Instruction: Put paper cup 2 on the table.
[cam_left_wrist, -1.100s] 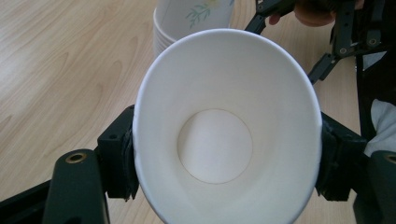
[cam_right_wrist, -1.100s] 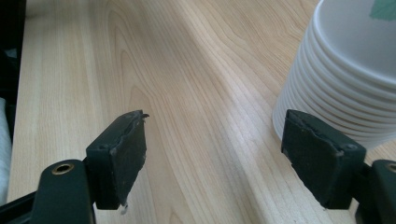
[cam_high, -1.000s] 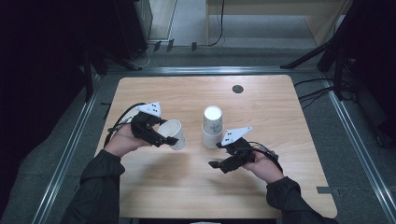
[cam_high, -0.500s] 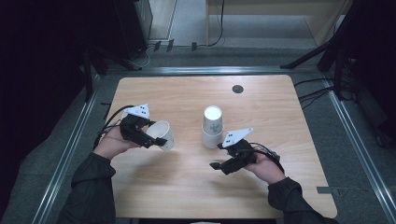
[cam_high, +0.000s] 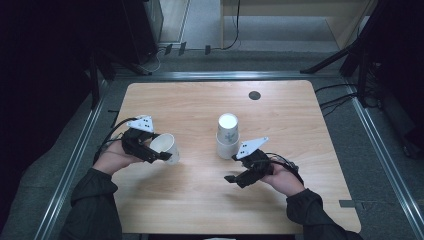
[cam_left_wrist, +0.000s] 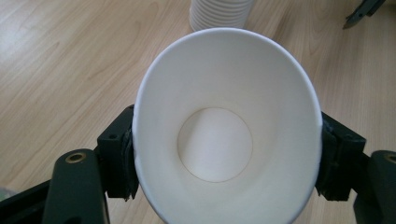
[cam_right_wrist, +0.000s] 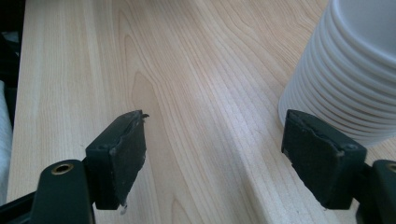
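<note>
Left hand-held gripper (cam_high: 161, 155) clamps a single white paper cup (cam_high: 165, 147) by its sides, jaws pressing the wall into an oval; cup tilted, mouth toward the gripper's camera, held over the left part of the wooden table (cam_high: 190, 105); whether it touches the surface cannot be told. Stack of white paper cups (cam_high: 227, 136) stands upright near table centre. Right hand-held gripper (cam_high: 235, 179) sits just beside the stack's base, jaws wide apart, nothing between them; small dark disc (cam_high: 254, 95) lies near the far edge.
</note>
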